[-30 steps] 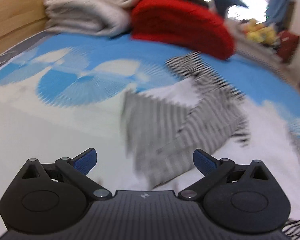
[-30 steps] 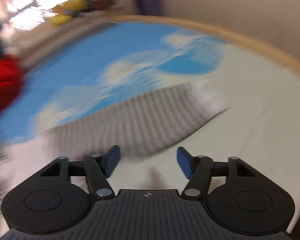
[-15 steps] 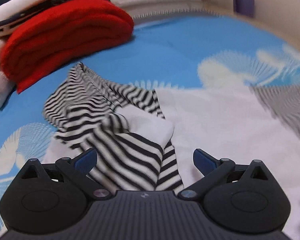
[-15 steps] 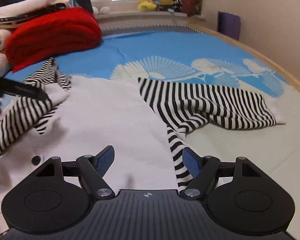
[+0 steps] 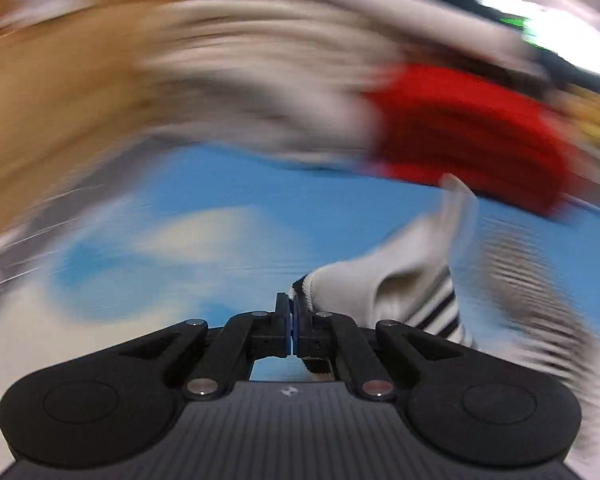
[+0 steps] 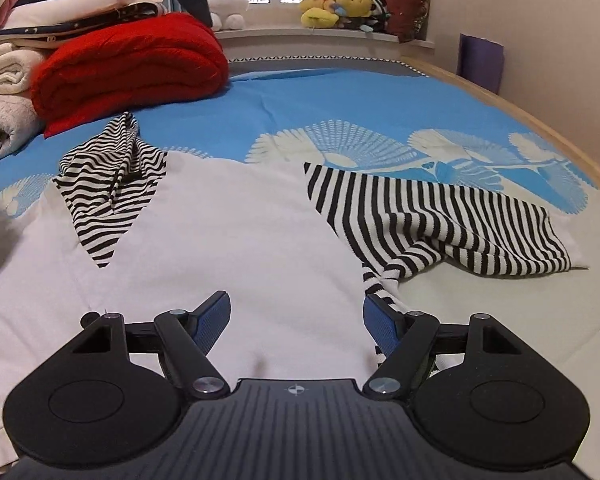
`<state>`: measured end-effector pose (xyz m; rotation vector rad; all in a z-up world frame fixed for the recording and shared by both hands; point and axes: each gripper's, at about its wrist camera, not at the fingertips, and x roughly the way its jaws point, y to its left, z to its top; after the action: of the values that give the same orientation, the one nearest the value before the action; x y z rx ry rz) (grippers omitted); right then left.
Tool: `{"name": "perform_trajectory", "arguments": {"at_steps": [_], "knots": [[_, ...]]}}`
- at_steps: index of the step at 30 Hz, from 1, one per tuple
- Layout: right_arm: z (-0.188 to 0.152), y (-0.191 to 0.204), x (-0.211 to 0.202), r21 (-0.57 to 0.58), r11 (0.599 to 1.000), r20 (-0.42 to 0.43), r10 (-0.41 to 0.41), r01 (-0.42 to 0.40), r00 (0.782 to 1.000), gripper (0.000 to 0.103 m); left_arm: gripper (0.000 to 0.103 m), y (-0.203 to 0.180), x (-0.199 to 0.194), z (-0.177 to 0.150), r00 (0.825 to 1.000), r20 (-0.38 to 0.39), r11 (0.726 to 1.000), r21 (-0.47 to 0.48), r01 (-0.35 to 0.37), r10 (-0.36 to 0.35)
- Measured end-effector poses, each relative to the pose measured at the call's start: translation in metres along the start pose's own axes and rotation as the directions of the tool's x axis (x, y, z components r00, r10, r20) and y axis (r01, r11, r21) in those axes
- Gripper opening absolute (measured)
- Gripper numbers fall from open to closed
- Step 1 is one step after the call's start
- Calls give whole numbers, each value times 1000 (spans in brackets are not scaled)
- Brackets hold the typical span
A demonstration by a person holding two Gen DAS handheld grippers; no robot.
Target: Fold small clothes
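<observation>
A small white garment (image 6: 236,248) with black-and-white striped sleeves lies spread on the bed. Its right striped sleeve (image 6: 440,220) lies out to the right; the left striped sleeve (image 6: 108,184) is folded in over the white body. My left gripper (image 5: 291,320) is shut on a white and striped edge of the garment (image 5: 380,284) and holds it lifted; that view is heavily blurred. My right gripper (image 6: 296,320) is open, low over the garment's near hem, with its right finger (image 6: 380,326) by the striped side edge.
A folded red blanket (image 6: 132,68) and stacked white towels (image 6: 4,92) sit at the back left of the blue patterned bedsheet (image 6: 340,104). Plush toys (image 6: 340,4) line the window sill. A wooden bed edge (image 6: 540,120) curves along the right.
My left gripper has closed on the garment's left edge and swung quickly leftward, lifting the fabric. My right gripper stays open and has moved slightly closer over the hem.
</observation>
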<state>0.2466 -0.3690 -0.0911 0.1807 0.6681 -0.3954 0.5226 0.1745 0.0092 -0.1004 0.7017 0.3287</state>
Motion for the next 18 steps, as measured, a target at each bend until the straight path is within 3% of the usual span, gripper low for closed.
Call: {"name": "perform_trajectory", "arguments": {"at_steps": [1, 3, 5, 6, 7, 9, 10, 13, 15, 18], "knots": [[-1, 0, 1, 5, 1000, -7, -6, 6, 1000, 75, 1, 38, 8, 0, 997, -30, 996, -61, -67, 65], [-4, -1, 5, 10, 1000, -27, -20, 20, 999, 75, 4, 110, 21, -10, 985, -115, 961, -232, -153, 129], [-7, -4, 10, 8, 999, -44, -44, 45, 998, 75, 27, 150, 21, -28, 975, -143, 922, -327, -209, 170], [-8, -6, 11, 7, 998, -46, -62, 62, 997, 75, 54, 155, 19, -38, 975, -155, 914, -351, -204, 159], [-8, -9, 10, 9, 997, -44, -75, 75, 996, 75, 65, 155, 16, -45, 978, -160, 914, -361, -184, 134], [-8, -22, 6, 34, 993, -24, -108, 109, 994, 75, 70, 137, 6, -59, 984, -171, 938, -333, -96, 40], [-7, -31, 1, 53, 991, -16, -124, 125, 992, 75, 81, 125, -1, -66, 982, -187, 950, -309, -47, -13], [-11, -70, -19, 136, 982, -12, -129, 129, 992, 76, 85, 83, -48, -105, 958, -203, 966, -201, 161, -202], [-21, -100, -34, 213, 968, -33, -129, 133, 991, 76, 85, 46, -85, -141, 918, -239, 948, -119, 296, -317], [-48, -134, -55, 279, 951, -67, -119, 133, 991, 76, 85, -1, -142, -205, 839, -321, 888, -18, 459, -440]]}}
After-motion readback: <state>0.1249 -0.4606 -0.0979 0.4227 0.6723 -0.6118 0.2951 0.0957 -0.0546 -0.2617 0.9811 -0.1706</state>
